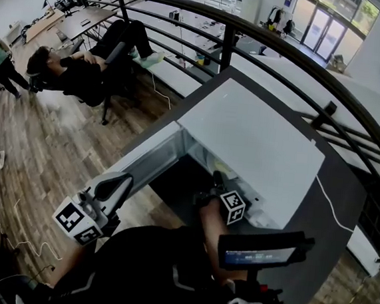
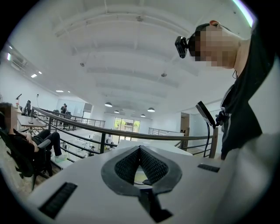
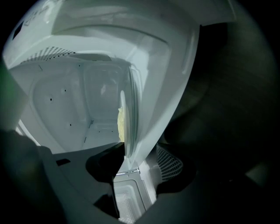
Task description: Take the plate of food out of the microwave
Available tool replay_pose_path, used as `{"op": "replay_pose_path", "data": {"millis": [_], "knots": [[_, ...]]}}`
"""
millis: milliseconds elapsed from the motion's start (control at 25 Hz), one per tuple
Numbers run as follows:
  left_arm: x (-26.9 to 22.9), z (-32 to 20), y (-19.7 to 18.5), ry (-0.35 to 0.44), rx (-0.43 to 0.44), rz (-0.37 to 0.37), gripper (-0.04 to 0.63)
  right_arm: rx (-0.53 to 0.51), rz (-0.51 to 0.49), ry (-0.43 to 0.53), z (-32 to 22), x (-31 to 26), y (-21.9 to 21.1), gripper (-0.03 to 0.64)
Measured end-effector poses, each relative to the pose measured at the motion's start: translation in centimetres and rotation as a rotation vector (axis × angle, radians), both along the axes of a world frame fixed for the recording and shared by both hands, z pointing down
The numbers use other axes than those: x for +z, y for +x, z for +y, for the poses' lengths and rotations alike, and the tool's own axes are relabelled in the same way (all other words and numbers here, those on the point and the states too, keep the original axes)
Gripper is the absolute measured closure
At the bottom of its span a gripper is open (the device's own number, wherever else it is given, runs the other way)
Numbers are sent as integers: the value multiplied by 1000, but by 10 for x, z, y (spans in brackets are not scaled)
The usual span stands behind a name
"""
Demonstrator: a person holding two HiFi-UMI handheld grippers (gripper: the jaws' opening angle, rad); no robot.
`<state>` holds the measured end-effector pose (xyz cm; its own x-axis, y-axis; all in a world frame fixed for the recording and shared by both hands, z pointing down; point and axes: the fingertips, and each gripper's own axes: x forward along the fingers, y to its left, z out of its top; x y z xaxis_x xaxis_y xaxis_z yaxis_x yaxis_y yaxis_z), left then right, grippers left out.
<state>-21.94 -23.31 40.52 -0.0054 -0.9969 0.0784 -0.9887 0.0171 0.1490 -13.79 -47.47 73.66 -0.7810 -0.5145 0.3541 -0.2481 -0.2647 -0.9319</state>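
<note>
Nearest the lens, the left tool [image 2: 140,151] has its jaws pinched together at the tips with nothing between them, and it hangs off to the side of the microwave [image 1: 244,140]. That white microwave sits on a dark surface [image 1: 331,215] with its door [image 1: 150,159] swung wide. The right tool [image 3: 138,151] reaches into the mouth of the cavity, rolled onto its side, with its jaws spread wide. It grips nothing, though the near rim of the plate [image 3: 128,109] runs down into the gap between them.

The plate is inside the cavity, seen edge-on, and it carries a pale yellow mound of food [image 3: 120,124]; what the food is I cannot tell. Nothing else shows in there.

The plate looks thin, smooth and glassy, so I judge it stiff, slippery and breakable, and perhaps warm. The near rim seems the only place to take hold, one jaw over it and one under. Held by one edge it will likely want to droop, and the food could slide if it tips
</note>
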Motion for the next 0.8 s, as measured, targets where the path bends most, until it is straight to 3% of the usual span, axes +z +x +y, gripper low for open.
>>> {"op": "replay_pose_path", "data": {"millis": [120,440,680,800], "knots": [[0,4,-1,0,-6,-4,591,38,-13,-2,-4,-1,3,372],[0,5,-1,-5,-4,0,591,31,-15,-24,-5,3,1,371],[2,4,-3,-14,2,4,591,64,-59,-52,-2,-1,6,414],[1,5,-4,-17,4,10,591,87,-81,-45,-3,-7,10,480]]}}
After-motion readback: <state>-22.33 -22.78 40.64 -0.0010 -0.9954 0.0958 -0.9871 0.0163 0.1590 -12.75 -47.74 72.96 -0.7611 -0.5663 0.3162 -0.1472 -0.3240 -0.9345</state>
